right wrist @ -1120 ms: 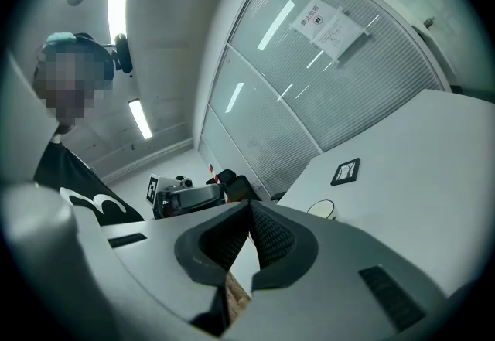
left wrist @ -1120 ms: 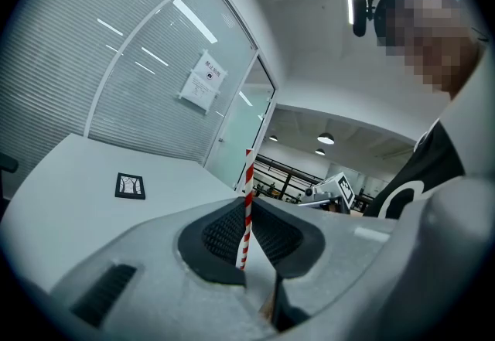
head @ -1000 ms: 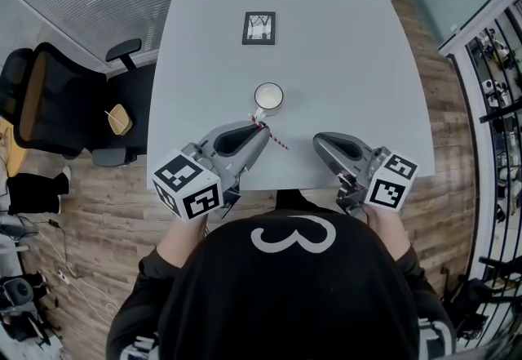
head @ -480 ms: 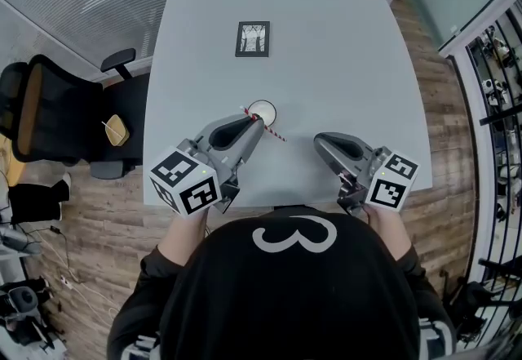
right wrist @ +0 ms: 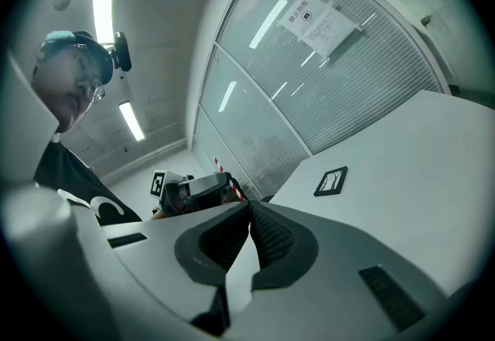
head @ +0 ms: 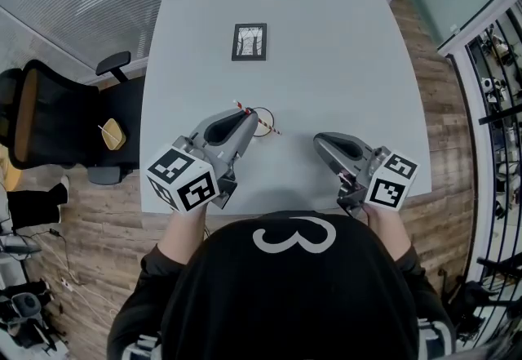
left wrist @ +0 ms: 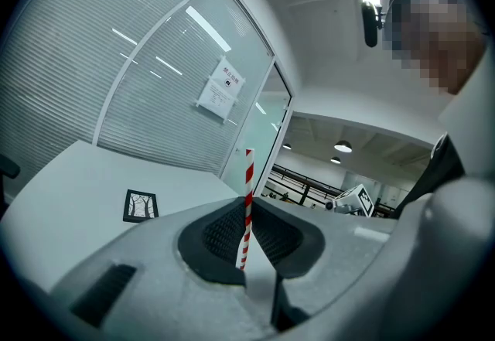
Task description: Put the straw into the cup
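My left gripper point(head: 249, 120) is shut on a red-and-white striped straw point(head: 274, 130), which crosses its tips at a slant. In the left gripper view the straw point(left wrist: 248, 192) stands upright between the pads, above the gripper point(left wrist: 246, 243). The white cup point(head: 269, 118) sits on the grey table right under the left gripper's tips, and only part of its rim shows. My right gripper point(head: 319, 141) hovers to the right of the cup, shut with nothing in it. In the right gripper view that gripper point(right wrist: 247, 212) has its pads together, and the left gripper point(right wrist: 193, 186) shows beyond it.
A small black-framed picture point(head: 249, 41) lies flat on the grey table point(head: 342, 48) beyond the cup. A black office chair point(head: 49, 113) stands off the table's left edge. Glass walls with blinds run behind the table.
The left gripper has carried the straw forward, from just short of the cup to over it, and now hides most of the cup. The right gripper stays shut beside it.
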